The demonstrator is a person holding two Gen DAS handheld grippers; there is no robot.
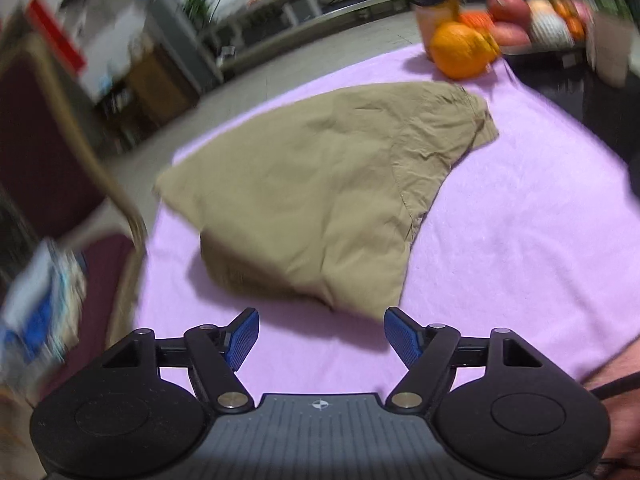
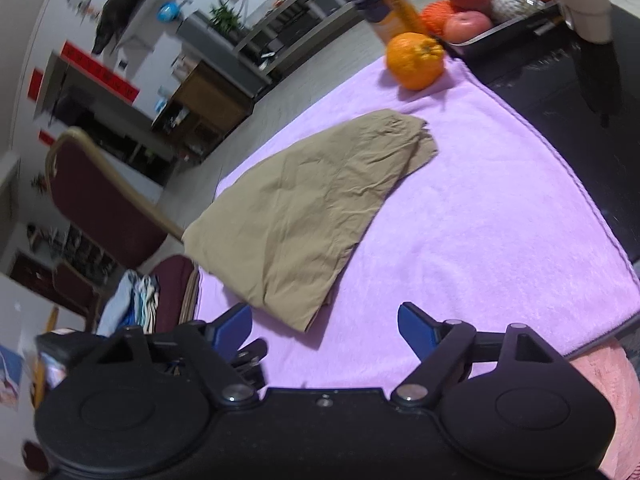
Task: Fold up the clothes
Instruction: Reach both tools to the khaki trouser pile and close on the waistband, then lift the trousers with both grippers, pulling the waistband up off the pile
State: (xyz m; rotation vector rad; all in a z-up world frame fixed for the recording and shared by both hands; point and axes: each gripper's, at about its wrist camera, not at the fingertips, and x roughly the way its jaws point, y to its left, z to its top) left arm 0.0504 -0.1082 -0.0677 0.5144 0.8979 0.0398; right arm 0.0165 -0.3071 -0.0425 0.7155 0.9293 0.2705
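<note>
Left wrist view has my left gripper [image 1: 321,338] hovering low over the lilac towel [image 1: 500,240] with its blue pads [image 1: 243,338] spread wide and nothing between them. Just ahead lies the khaki garment [image 1: 320,196], folded into a rough triangle, its nearest corner close to the gap between my fingers but not touching them. It rests flat on the towel, wrinkled, with a curved seam running down its right side. An orange [image 1: 460,50] sits on the towel's far corner, well apart from the garment, and behind it is a tray of fruit [image 1: 516,20], blurred.

From the right wrist view, my right gripper [image 2: 326,330] is likewise spread apart and empty, held above the near edge of the towel [image 2: 480,240]. The garment [image 2: 296,216] lies ahead and to the left, its near corner just beyond my left pad [image 2: 232,328]. A maroon chair [image 2: 100,204] stands beside the table on the left, with a pile of clothes [image 2: 132,304] on its seat.
</note>
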